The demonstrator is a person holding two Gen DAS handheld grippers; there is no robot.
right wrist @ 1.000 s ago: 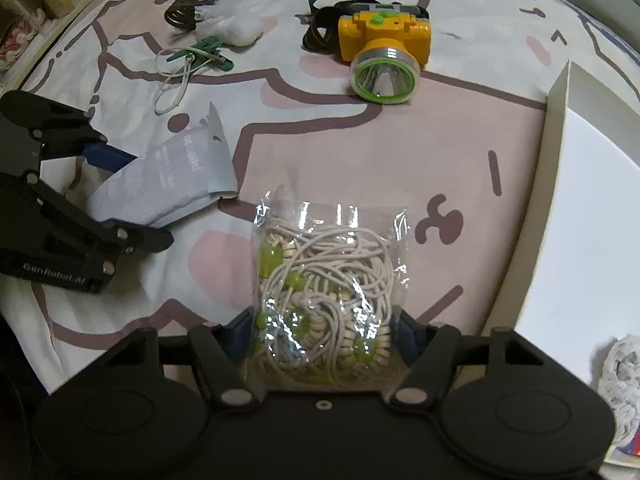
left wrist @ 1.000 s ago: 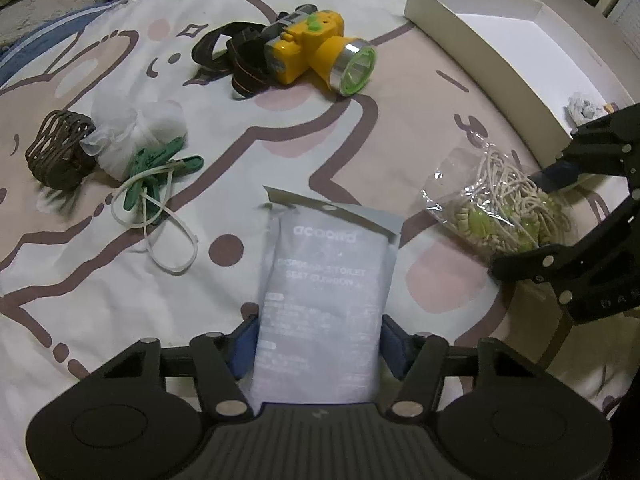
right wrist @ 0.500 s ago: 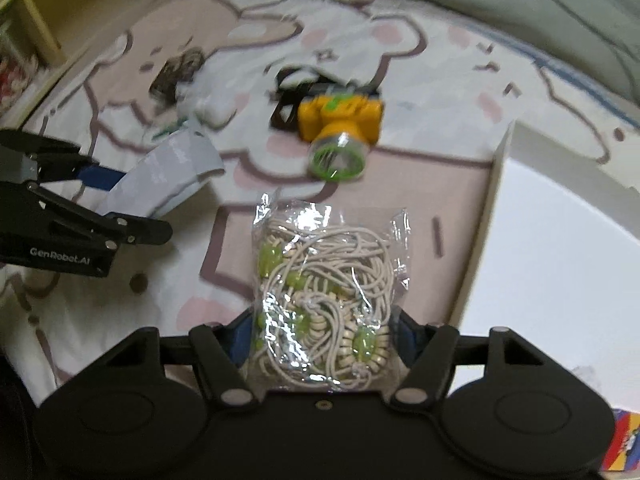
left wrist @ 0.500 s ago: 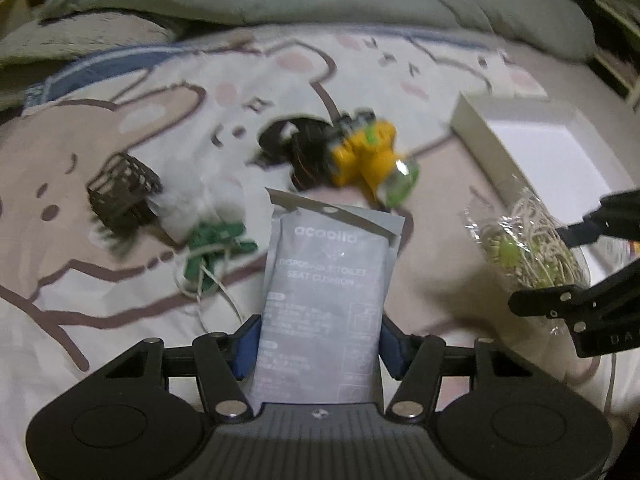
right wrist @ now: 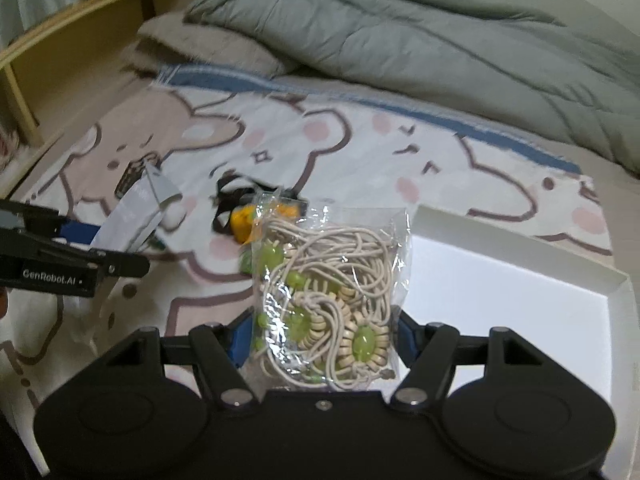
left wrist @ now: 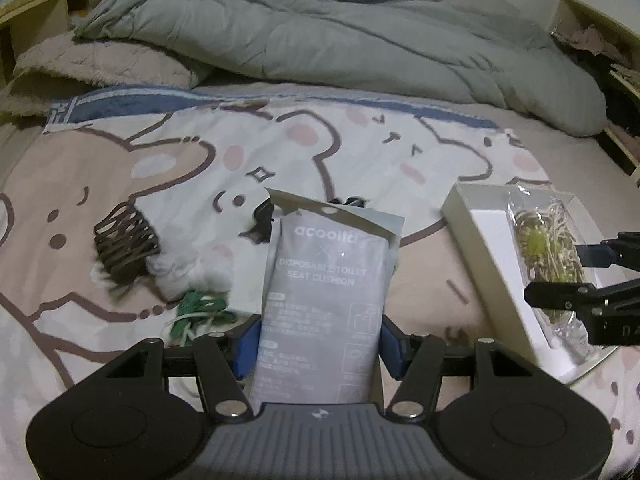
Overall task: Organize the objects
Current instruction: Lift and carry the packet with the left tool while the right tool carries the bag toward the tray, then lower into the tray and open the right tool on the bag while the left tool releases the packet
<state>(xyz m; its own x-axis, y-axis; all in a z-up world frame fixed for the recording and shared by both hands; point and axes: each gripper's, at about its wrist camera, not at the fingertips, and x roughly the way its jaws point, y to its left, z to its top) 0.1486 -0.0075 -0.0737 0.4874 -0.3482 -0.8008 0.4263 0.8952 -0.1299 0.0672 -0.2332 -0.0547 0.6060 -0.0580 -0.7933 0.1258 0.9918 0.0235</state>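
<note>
My left gripper [left wrist: 320, 340] is shut on a grey toilet seat cushion packet [left wrist: 324, 300] and holds it upright above the bed. It also shows in the right wrist view [right wrist: 136, 212]. My right gripper [right wrist: 324, 336] is shut on a clear bag of cord and green beads [right wrist: 328, 296], held over the left edge of the white box [right wrist: 520, 280]. The bag [left wrist: 548, 256] and box [left wrist: 476, 232] also show at the right of the left wrist view. The yellow headlamp [right wrist: 244, 224] lies behind the bag, mostly hidden.
On the bear-print sheet [left wrist: 160, 168] lie a brown wire clip [left wrist: 124, 244], a white cotton wad [left wrist: 188, 272] and a green clip with rubber bands [left wrist: 196, 312]. A grey duvet [left wrist: 340, 40] is heaped at the back. A wooden shelf [right wrist: 60, 40] stands at the left.
Both grippers have lifted with their loads and tilted up, so the duvet now shows. The bead bag has moved right, over the white box's edge.
</note>
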